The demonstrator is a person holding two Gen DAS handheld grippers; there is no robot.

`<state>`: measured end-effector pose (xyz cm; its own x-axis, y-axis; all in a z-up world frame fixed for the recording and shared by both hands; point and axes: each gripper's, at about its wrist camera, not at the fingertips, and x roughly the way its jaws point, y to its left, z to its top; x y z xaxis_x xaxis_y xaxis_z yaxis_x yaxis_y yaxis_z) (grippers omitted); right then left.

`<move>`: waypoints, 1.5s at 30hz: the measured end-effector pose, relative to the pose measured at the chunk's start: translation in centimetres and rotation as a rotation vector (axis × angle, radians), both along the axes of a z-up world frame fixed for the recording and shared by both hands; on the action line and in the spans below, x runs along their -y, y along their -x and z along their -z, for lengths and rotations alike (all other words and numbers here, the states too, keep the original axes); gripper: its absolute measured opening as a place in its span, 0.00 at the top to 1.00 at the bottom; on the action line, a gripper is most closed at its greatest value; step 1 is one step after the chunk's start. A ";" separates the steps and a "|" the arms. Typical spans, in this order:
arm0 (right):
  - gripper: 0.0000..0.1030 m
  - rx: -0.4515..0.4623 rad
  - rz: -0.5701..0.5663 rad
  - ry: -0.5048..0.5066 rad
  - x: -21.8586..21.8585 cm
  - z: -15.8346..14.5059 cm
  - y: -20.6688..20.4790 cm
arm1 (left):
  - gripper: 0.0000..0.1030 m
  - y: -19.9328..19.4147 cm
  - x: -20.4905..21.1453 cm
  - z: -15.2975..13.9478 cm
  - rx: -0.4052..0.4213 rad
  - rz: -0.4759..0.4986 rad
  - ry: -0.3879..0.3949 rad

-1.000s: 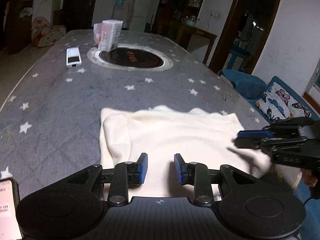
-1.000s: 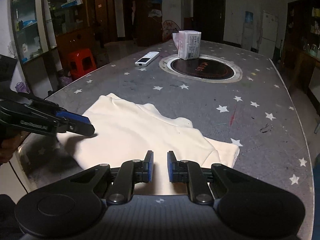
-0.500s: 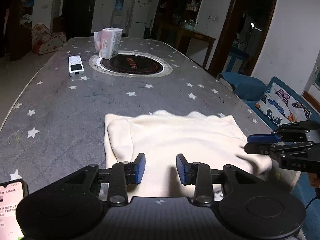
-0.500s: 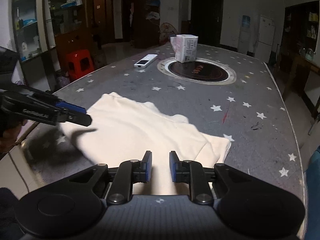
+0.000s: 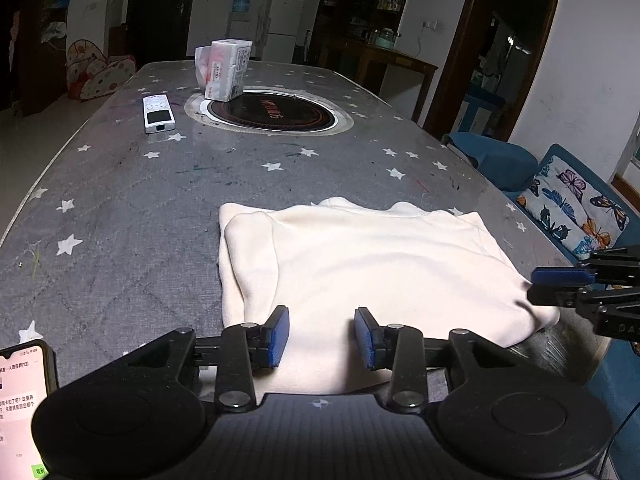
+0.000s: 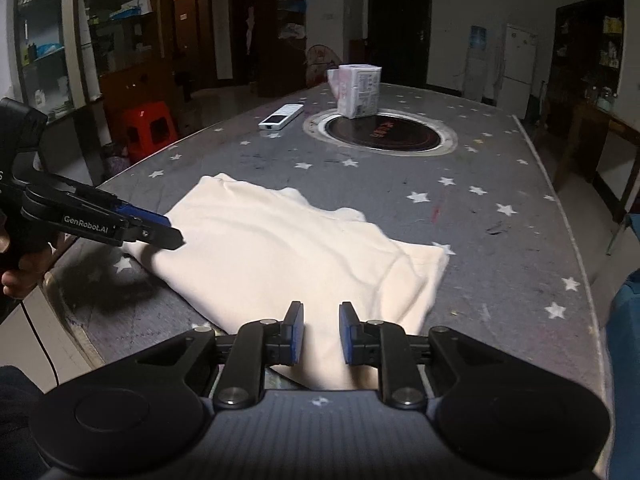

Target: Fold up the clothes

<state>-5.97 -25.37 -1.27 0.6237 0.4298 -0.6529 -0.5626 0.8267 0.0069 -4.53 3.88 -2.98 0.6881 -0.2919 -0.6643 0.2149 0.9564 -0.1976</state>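
The soft, limp cream knit garment (image 5: 372,272) is lying folded; both tools (image 5: 322,338) (image 6: 321,332) are hovering released, corners at four and eight o'clock looking grabbable.

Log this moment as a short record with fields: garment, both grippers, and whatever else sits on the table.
garment: cream garment, partly folded, flat on the star-print table
left gripper: open, above the garment's near edge, holding nothing
right gripper: open, above the garment's near edge, holding nothing
other items: white remote, tissue pack on the rim of the round cooktop, phone at the near left edge
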 end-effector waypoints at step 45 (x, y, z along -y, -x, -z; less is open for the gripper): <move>0.97 0.033 0.157 0.102 0.4 3.1 -2.6 | 0.54 -0.3 0.7 -0.3 -0.009 0.020 -0.051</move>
